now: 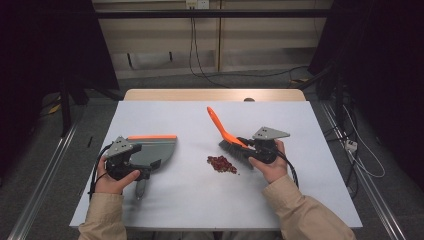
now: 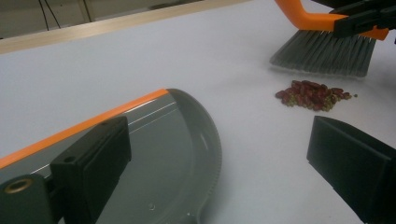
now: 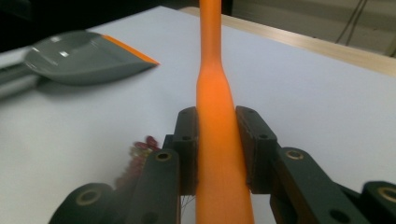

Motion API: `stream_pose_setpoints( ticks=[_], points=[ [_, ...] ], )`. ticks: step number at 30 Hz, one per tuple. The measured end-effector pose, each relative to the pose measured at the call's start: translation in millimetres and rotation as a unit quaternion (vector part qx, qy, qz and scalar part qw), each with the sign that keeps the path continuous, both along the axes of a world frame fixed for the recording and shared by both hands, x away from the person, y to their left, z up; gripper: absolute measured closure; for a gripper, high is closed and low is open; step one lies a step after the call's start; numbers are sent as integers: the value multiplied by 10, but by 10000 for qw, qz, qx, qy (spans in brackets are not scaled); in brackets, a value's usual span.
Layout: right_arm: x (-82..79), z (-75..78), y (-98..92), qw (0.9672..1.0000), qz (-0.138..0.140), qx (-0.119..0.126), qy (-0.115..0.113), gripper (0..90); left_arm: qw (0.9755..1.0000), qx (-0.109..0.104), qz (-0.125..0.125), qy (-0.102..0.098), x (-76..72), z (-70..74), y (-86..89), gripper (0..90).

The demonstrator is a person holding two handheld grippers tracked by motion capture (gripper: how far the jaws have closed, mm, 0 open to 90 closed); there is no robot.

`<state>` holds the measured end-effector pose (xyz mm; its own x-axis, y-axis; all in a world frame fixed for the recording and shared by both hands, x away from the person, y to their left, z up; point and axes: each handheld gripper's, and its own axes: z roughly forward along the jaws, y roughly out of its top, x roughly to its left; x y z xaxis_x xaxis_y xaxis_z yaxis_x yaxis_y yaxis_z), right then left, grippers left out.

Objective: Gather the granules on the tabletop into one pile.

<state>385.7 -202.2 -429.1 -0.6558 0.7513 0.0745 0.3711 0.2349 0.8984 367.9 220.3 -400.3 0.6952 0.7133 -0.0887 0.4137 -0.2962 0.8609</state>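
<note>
Nearest the lens in the right gripper view, the right gripper (image 3: 217,116) is clamped on the orange plastic handle of the hand brush (image 3: 212,70), with both pads pressed flat against it. In the high view the brush's grey bristles (image 1: 234,150) stand just beside the small pile of dark red and green beans (image 1: 221,164), on the side away from the pan.

The left gripper (image 2: 217,135) has its jaws wide apart. One jaw hangs over the grey plastic dustpan with an orange lip (image 2: 177,154) and the other over the white table (image 2: 261,154). Neither appears to grip the pan.

Probable faults:
- The pan lies well apart from the pile, so a long sweep is likely to scatter the beans.
- The pan is unheld and may slide when the brush pushes against it.
- The orange lip seems to face away from the pile, so the beans would strike the pan's wall.
- The handle tapers and may twist between the pads.
</note>
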Motion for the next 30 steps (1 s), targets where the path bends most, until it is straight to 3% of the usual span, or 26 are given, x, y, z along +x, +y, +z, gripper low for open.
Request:
stream_pose_setpoints(
  ticks=[2, 8, 16, 18, 21, 30],
  points=[
    [-13, -22, 15, 9993, -148, -349, -35, 714, 10000, 15, 1, 5, 2, -3, 0, 62],
    [-116, -50, 186, 9989, -96, -418, -164, 714, 10000, -8, 1, -15, -1, 5, -8, 62],
    [-177, -65, 322, 9997, -15, -192, -161, 714, 10000, 18, -20, -10, 2, 4, -14, 62],
    [-183, -64, 384, 9991, 19, -319, -278, 714, 10000, 22, -17, -18, 1, 8, -13, 62],
    [-171, -61, 421, 9990, 21, -297, -332, 714, 10000, 2, -17, -25, -5, 12, -9, 62],
    [-251, 41, 270, 9989, -162, -84, -428, 714, 10000, -3, -26, -34, -13, 22, -2, 62]
  ],
)
